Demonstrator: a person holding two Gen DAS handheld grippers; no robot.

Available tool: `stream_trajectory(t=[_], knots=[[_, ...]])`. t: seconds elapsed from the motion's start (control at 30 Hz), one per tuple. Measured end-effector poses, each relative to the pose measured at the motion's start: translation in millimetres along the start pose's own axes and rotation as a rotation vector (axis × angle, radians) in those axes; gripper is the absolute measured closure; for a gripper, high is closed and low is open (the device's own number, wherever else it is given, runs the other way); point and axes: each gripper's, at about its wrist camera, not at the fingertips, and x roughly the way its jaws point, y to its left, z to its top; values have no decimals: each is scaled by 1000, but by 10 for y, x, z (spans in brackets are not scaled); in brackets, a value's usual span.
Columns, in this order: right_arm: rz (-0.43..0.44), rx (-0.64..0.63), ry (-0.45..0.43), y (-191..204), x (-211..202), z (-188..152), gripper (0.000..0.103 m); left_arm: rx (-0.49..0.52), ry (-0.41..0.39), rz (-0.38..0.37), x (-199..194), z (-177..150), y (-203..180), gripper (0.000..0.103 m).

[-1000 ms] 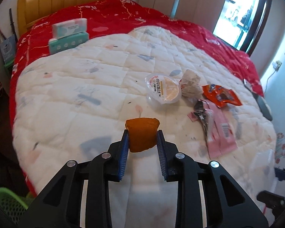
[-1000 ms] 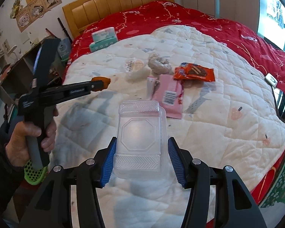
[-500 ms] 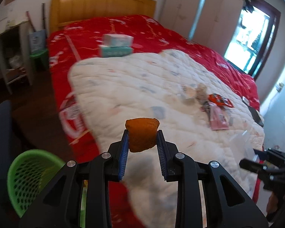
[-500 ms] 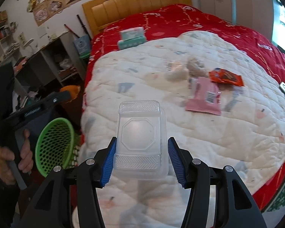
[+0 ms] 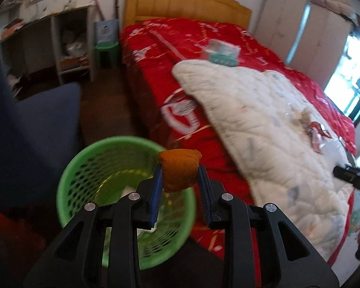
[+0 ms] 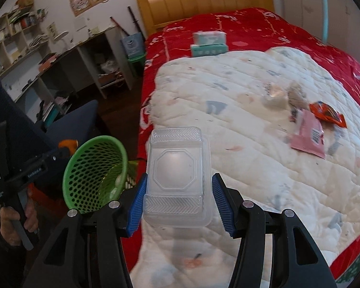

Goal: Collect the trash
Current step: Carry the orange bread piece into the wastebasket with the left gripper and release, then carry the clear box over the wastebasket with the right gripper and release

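My left gripper (image 5: 180,176) is shut on an orange peel (image 5: 179,170) and holds it above the far rim of the green mesh waste basket (image 5: 84,165) on the floor beside the bed. In the right wrist view the basket (image 6: 93,177) stands at the lower left, with the left gripper (image 6: 68,147) at its left rim. My right gripper (image 6: 178,192) is shut on a clear plastic clamshell box (image 6: 177,175) held over the bed's near left edge. More trash lies on the white quilt: a pink wrapper (image 6: 307,136), an orange snack bag (image 6: 327,114), a lidded cup (image 6: 274,97) and crumpled paper (image 6: 296,93).
Two tissue packs (image 6: 208,43) lie on the red blanket near the wooden headboard (image 6: 204,2). A desk with shelves (image 6: 67,57) and a small green stool (image 6: 134,60) stand left of the bed. A dark blue seat (image 5: 33,129) is beside the basket.
My left gripper has swung left off the bed with the orange peel and now hangs over the green basket. My right gripper has also turned left, still holding the clear box.
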Motion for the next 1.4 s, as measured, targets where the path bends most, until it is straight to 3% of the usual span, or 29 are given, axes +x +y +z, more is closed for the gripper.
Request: stream_trajectory(t=[0.3, 0.53, 0.6, 0.67, 1.4], knots=[[40, -54, 20, 355, 137, 55, 51, -64, 75, 58, 100, -268, 428, 75], [59, -73, 29, 511, 201, 89, 51, -114, 127, 32, 207, -379, 563, 69], [65, -79, 34, 553, 224, 96, 51, -132, 126, 23, 199, -404, 593, 58], [70, -87, 39, 602, 255, 98, 51, -135, 118, 29, 172, -419, 614, 56], [210, -161, 138, 1341, 792, 81, 51, -240, 74, 119, -301, -645, 1204, 56]])
